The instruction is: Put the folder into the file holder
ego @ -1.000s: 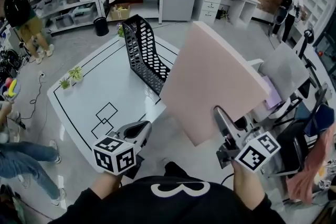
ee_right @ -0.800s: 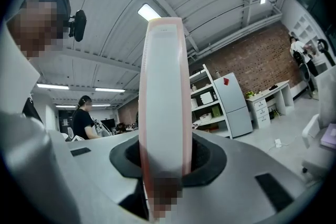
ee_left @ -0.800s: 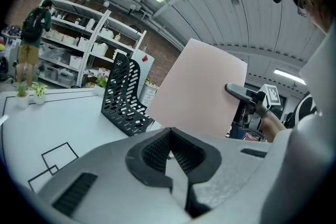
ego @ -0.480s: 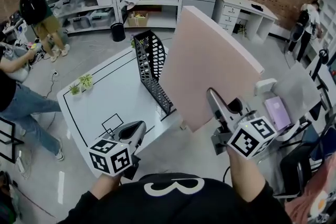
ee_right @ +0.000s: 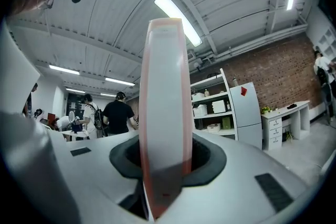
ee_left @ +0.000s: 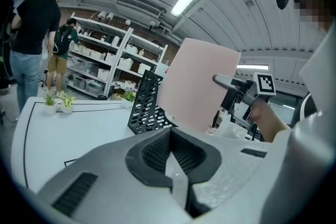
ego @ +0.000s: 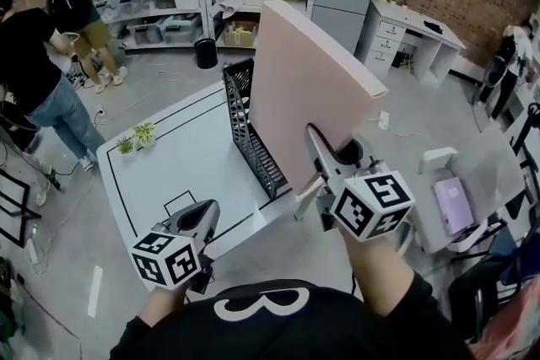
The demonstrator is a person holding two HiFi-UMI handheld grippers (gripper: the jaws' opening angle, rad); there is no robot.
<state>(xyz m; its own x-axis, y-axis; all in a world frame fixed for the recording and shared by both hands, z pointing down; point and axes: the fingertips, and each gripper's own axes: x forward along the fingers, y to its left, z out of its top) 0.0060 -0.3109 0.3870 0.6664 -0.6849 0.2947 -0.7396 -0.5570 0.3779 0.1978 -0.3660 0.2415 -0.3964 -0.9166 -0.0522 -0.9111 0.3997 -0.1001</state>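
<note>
The right gripper (ego: 326,149) is pinching the lower edge of the thick pale pink folder (ego: 308,84), and its jaws press on both faces of it. The folder stands upright in the air, just beside the black perforated plastic file holder (ego: 250,135), at its 3 o'clock side in the head view; whether they touch I cannot tell. The holder stands at the 3 o'clock edge of the white table with black lines (ego: 173,169). The left gripper (ego: 202,215) is at 7 o'clock, jaws pressed together, with nothing between them. Two small green potted plants (ego: 136,137) stand at the table's 10 o'clock corner.
</note>
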